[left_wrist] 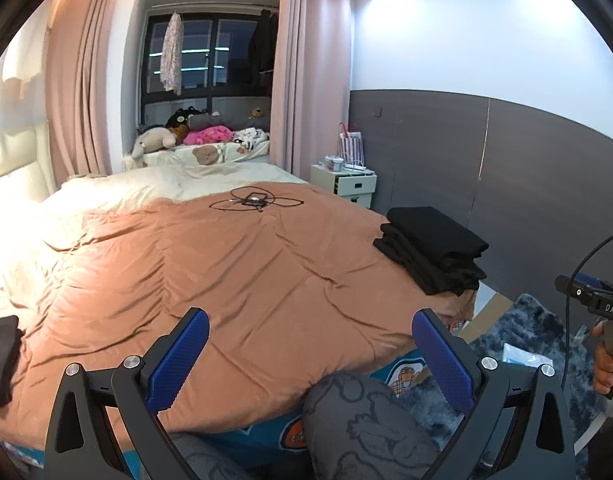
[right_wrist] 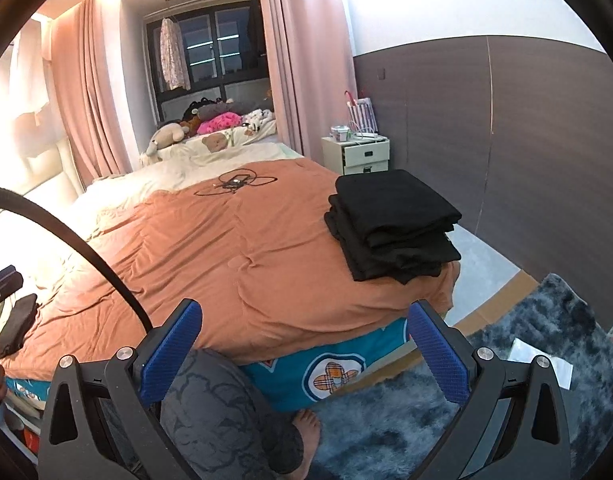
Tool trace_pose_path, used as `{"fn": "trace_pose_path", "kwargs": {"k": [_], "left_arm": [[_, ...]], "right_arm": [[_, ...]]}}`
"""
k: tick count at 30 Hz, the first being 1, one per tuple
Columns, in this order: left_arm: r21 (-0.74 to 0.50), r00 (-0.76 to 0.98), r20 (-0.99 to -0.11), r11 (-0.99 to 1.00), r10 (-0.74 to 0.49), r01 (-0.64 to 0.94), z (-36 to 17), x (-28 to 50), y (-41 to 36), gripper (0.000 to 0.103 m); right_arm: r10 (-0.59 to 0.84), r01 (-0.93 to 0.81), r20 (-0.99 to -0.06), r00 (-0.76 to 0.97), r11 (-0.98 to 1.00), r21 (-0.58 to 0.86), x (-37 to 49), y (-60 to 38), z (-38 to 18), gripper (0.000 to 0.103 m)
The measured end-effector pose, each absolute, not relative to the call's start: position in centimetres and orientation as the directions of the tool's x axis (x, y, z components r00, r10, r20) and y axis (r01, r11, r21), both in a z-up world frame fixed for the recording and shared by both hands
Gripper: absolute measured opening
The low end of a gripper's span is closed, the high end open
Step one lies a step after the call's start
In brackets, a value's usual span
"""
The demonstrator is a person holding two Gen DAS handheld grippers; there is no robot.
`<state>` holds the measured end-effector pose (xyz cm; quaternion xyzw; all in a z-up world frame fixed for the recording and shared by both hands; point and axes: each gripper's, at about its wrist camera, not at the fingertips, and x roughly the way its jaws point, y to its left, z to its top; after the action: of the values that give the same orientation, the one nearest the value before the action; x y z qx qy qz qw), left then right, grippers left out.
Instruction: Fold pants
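Observation:
A stack of folded black pants [left_wrist: 430, 250] lies on the right corner of the orange bedspread [left_wrist: 226, 272]; it also shows in the right wrist view [right_wrist: 394, 224]. More dark clothing [left_wrist: 0, 360] lies at the bed's left edge, also in the right wrist view [right_wrist: 16, 322]. My left gripper [left_wrist: 310, 360] is open and empty above the bed's near edge. My right gripper [right_wrist: 304, 354] is open and empty, held off the bed's near edge, left of the stack. The right gripper's body [left_wrist: 594, 304] shows at the far right of the left wrist view.
A black cable and small device [left_wrist: 254, 200] lie mid-bed. A white nightstand [right_wrist: 356, 154] stands by the grey wall. A blue shaggy rug [right_wrist: 506, 380] with cardboard and paper covers the floor. The person's patterned leg [right_wrist: 222, 404] and bare foot are below.

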<state>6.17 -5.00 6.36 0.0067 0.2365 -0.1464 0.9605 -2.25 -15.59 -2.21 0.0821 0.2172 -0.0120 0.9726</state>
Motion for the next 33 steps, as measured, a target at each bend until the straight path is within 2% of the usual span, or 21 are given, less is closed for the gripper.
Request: {"fn": "trace_pose_path", "kwargs": {"k": [17, 33], "left_arm": [[-0.023, 0.858, -0.447, 0.962, -0.252, 0.271, 2.9, 0.1, -5.6, 0.103], [-0.038, 0.861, -0.442, 0.964, -0.251, 0.262, 2.1, -1.1, -6.4, 0.103]], "right_arm": [[-0.021, 0.08, -0.384, 0.923, 0.987, 0.138, -7.4, -9.4, -6.1, 0.103], [-0.015, 0.06, -0.37, 0.929, 0.992, 0.109, -8.2, -7.3, -7.4, 0.103]]}}
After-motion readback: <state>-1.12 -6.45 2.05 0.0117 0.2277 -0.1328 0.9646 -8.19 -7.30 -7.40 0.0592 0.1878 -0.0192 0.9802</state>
